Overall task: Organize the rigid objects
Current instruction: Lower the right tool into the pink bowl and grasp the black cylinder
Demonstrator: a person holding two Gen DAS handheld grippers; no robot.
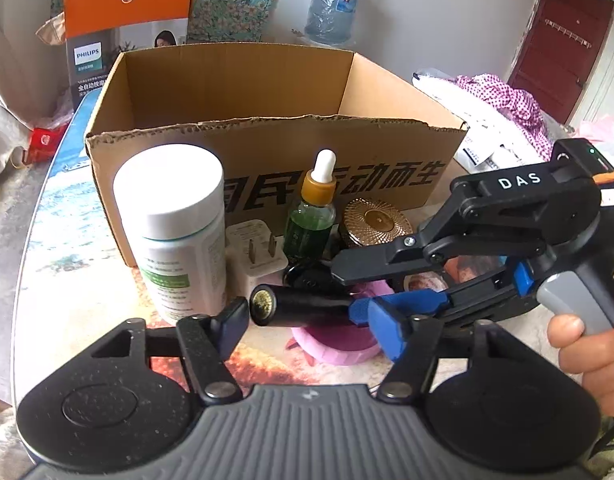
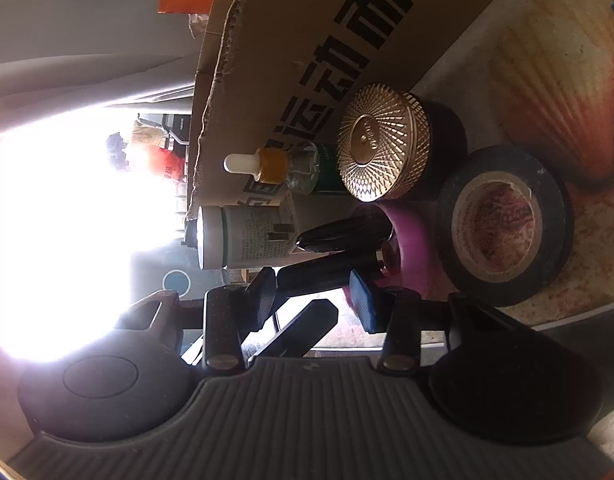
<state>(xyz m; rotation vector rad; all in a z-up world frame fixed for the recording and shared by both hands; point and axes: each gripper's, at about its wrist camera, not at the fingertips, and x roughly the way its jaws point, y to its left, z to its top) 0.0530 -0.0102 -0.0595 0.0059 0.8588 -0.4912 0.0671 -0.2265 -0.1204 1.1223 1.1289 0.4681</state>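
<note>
Two grippers meet over one small black tube that lies across a purple lid just in front of the cardboard box; we read this as a handover or a shared lift, since the box stands open behind as the likely place for everything. Our left gripper has its fingers spread, one at each end of the tube, so it brackets the tube without squeezing it; our right gripper, rolled on its side, reaches in from the right, and whether its fingers press the tube or only lie beside it we cannot tell. A white bottle, a charger plug, a dropper bottle, a gold-lidded jar and a roll of black tape crowd near the box front, waiting their turn.
</note>
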